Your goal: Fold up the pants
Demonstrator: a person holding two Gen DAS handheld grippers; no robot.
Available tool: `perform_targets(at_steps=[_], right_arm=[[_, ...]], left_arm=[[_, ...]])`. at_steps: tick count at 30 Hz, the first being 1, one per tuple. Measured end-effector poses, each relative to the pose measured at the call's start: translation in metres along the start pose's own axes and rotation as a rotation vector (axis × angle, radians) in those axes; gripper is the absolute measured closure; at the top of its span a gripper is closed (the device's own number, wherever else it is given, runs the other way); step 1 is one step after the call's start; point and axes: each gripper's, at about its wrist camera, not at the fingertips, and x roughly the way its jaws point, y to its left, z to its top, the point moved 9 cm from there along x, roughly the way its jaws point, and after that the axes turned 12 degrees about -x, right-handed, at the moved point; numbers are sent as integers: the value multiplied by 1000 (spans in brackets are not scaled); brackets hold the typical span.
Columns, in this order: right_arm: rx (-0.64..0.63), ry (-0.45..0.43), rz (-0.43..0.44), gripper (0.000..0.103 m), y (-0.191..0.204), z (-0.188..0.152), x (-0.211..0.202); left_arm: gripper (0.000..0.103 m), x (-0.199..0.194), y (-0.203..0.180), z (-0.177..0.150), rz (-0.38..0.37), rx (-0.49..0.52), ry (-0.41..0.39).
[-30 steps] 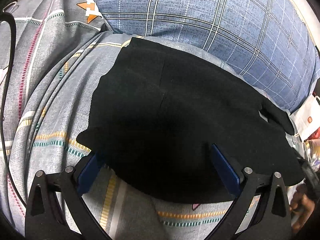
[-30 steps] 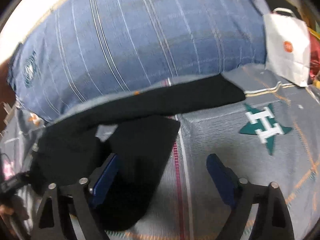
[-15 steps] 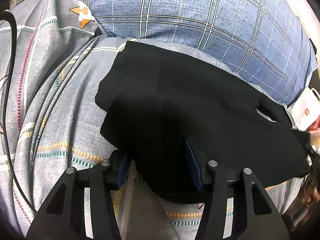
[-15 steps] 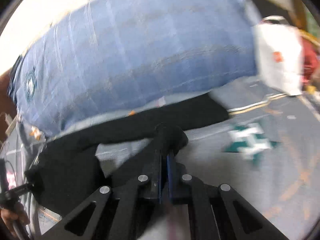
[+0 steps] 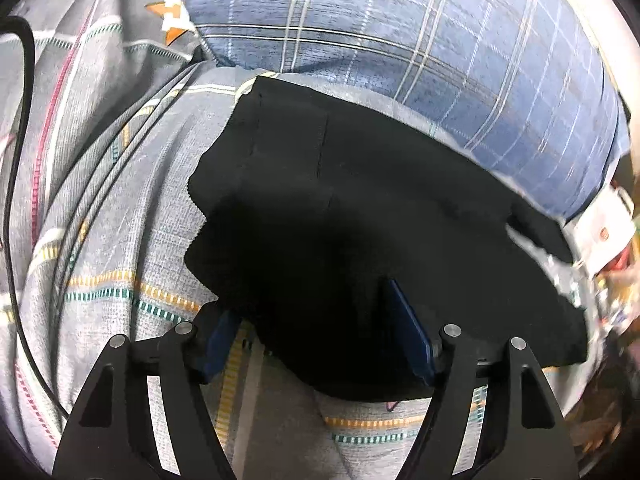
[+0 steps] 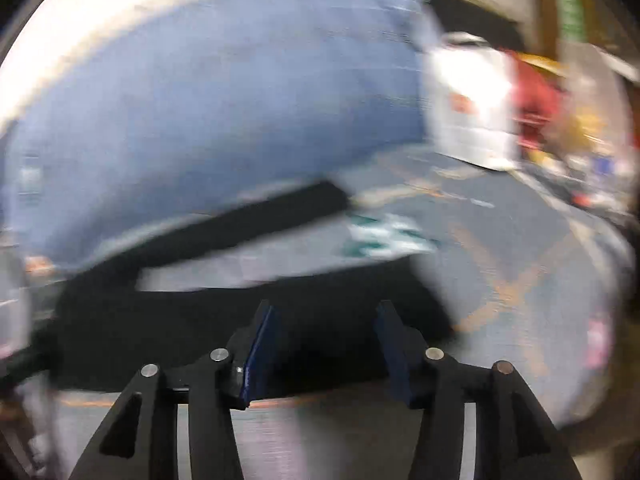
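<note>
The black pants [image 5: 360, 208] are lying spread on the bed's striped grey cover [image 5: 120, 240], beside the blue checked pillow [image 5: 400, 40]; the left claw [image 5: 320, 344] is standing open, straddling the near hem without gripping; the right claw [image 6: 324, 344] is likewise gaping over dark cloth, though blur is hiding detail; both should be pinching one layer evenly before lifting.

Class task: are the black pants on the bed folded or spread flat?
Folded: the pants show one layer doubled over another, stepped edges at left.
</note>
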Motion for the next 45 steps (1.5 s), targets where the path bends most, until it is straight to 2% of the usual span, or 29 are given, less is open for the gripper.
perform_targets(at_steps=[1,2,3,5,6,9,12,14,17,18,19,20,21,25,28,31,33,34,35,37,38,39,41,45], right_arm=[[-36,5,100,53,28,0,5],[-82,13,170,53,55,-2,11],[-135,20,209,53,78,-6,16],[-303,46,257,53,128,-16,29],[-412,47,272,53,153,-22,34],[-620,8,259,53,195,-28,45],[-696,10,292,53,213,-30,61],[-766,63,269,53,217,-39,77],[-755,51,302,55,213,-41,80],[-740,54,306,66,215,-40,83],[-714,61,327,72,214,-37,85],[-694,57,340,87,218,-35,84],[-678,57,346,98,219,-32,84],[-614,45,400,98,222,-20,56],[-606,31,461,98,230,-23,23],[-630,65,513,98,245,-47,5],[-640,112,518,98,254,-70,16],[-634,134,504,98,255,-79,26],[-615,157,496,95,255,-87,36],[-591,155,503,93,255,-85,37],[-595,148,522,87,255,-80,30],[-604,141,539,74,255,-75,24],[-629,84,510,66,245,-55,8],[-578,27,375,66,208,-17,10]], left_arm=[[34,-1,1,1,-9,-17,3],[43,-2,3,2,-9,-27,5],[49,-2,3,2,2,-19,8],[53,-2,2,1,16,9,11],[56,-2,2,1,15,15,14],[64,-2,1,2,8,22,26],[66,-4,-1,5,-9,5,36],[72,-9,-3,9,-18,8,29],[74,-15,-8,14,-31,23,19],[76,-17,-11,15,-31,35,13],[76,-17,-13,16,-30,45,8],[78,-18,-15,17,-31,53,2],[82,-20,-17,17,-36,63,-7],[85,-39,-14,15,-66,58,-21],[85,-69,-6,4,-87,102,-59],[85,-73,18,-18,-47,125,-39],[85,-59,39,-29,8,107,-9],[85,-49,51,-37,19,77,32],[85,-45,58,-42,21,58,54],[82,-51,61,-43,8,55,34],[80,-55,60,-43,18,70,29],[78,-62,58,-42,28,87,26],[78,-72,56,-37,40,98,17],[78,-99,45,-23,42,131,-56]])
